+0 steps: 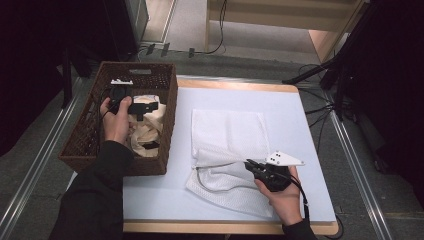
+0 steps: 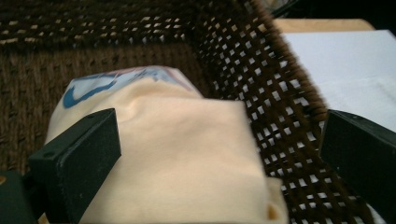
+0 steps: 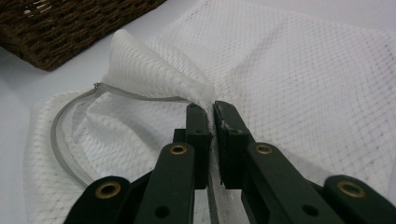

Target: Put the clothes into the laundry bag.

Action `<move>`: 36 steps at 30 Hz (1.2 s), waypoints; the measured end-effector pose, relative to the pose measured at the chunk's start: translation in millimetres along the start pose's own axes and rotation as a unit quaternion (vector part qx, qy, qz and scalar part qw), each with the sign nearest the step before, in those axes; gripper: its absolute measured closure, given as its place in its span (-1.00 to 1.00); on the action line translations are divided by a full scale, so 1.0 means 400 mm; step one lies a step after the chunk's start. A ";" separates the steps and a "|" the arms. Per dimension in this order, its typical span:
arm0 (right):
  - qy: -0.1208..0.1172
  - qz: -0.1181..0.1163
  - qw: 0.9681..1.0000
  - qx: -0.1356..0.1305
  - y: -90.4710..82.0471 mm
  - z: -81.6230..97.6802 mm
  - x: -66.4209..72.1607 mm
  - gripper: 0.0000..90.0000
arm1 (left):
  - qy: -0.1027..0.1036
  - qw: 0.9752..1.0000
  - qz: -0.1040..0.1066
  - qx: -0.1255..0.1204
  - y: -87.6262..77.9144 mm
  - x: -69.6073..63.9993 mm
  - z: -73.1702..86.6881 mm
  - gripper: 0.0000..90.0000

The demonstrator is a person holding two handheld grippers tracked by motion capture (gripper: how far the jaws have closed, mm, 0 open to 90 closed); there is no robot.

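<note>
The white mesh laundry bag (image 1: 227,150) with the grey zipper (image 3: 70,140) lies flat on the white table (image 1: 310,200), just right of the brown woven wicker basket (image 1: 167,90). Its near flap is pulled up so the mouth gapes toward the basket. The right claw (image 3: 214,108) is pinched together on that flap's edge. It's a thin bite of slippery netting, so my worry is any tug lets it slide out and the mouth flops shut.

Inside the basket sits a folded cream-coloured cloth (image 2: 187,158) with a blue print on it. The left claw (image 1: 150,106) hangs over it with its jaws wide apart, one on each side, not squeezing yet.

Stuff I could see going sideways from here:
- One jaw looks really close to the basket's right wall, so closing might catch the weave instead of the fabric.
- It grabs just the top layer and the fold comes undone on the lift.
- The cloth drags over the basket rim and knocks the bag's opening out of line.
</note>
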State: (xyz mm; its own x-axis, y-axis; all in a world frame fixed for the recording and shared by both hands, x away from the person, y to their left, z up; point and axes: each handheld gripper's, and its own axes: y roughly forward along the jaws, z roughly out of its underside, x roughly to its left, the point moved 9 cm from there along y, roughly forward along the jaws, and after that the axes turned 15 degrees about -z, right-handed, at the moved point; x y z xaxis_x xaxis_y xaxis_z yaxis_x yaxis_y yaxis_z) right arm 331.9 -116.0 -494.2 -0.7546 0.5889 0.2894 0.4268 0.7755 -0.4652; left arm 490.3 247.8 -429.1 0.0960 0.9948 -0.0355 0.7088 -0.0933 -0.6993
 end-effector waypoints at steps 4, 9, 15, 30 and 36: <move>-0.001 0.000 1.000 0.000 0.001 0.000 0.000 0.89 | -0.001 0.999 -0.012 0.034 0.030 0.014 0.022 -1.00; 0.000 0.001 1.000 0.001 0.001 0.001 0.001 0.89 | 0.008 0.996 -0.052 0.074 0.060 0.044 0.040 -0.96; 0.000 0.002 1.000 0.001 0.000 0.001 0.000 0.89 | -0.010 0.988 -0.066 0.140 0.100 0.068 0.084 -0.90; -0.002 0.002 1.000 0.004 0.001 0.005 0.001 0.89 | 0.010 0.970 -0.071 0.232 0.125 0.053 0.144 -1.00; 0.000 0.001 1.000 0.006 0.002 0.007 0.004 0.89 | 0.093 0.962 -0.097 0.239 0.130 0.036 0.165 -0.94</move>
State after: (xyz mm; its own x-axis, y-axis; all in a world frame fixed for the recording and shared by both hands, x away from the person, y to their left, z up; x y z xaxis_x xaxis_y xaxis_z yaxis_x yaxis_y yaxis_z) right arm 329.9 -115.0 -496.5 -0.7540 0.5903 0.2881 0.4221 0.7715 -0.4760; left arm 482.5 260.2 -512.9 0.1491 0.9624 0.2269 0.3287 0.1682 -0.9293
